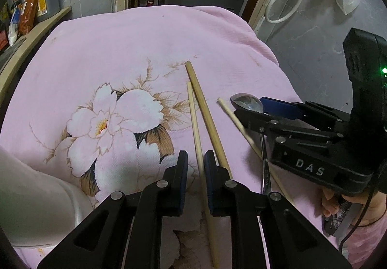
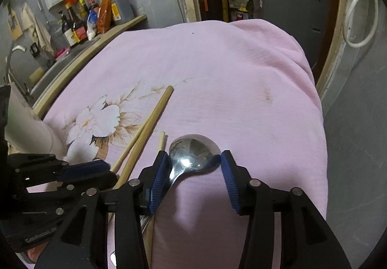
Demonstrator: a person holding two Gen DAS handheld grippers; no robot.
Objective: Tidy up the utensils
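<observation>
The handle of the shiny metal spoon [image 2: 192, 154] runs under the right gripper [image 2: 193, 172], so most of the handle is hidden there. The near ends of the wooden sticks are hidden under the black gripper arms too. At the left there is a pale round thing [image 1: 36, 196], and I cannot tell what it is.

The left gripper [image 1: 196, 179] has its fingers [image 1: 182, 172] open only a little. The thin pale wooden chopstick [image 1: 193, 121] lies in the small gap between them. I cannot tell if the pads press on it. The thick tan wooden stick [image 1: 205, 114] lies just to the right of it and passes by the right-hand finger.

The right gripper has its fingers [image 2: 159, 177] wide open, one on each side of the spoon bowl. The left blue pad looks like it touches the spoon's neck. The right pad is just beside the bowl's edge.

The spoon lies bowl up on the pink cloth with a white flower [image 1: 121, 51] that covers the tabletop. Another thin wooden chopstick [image 1: 232, 116] lies just left of the spoon.
</observation>
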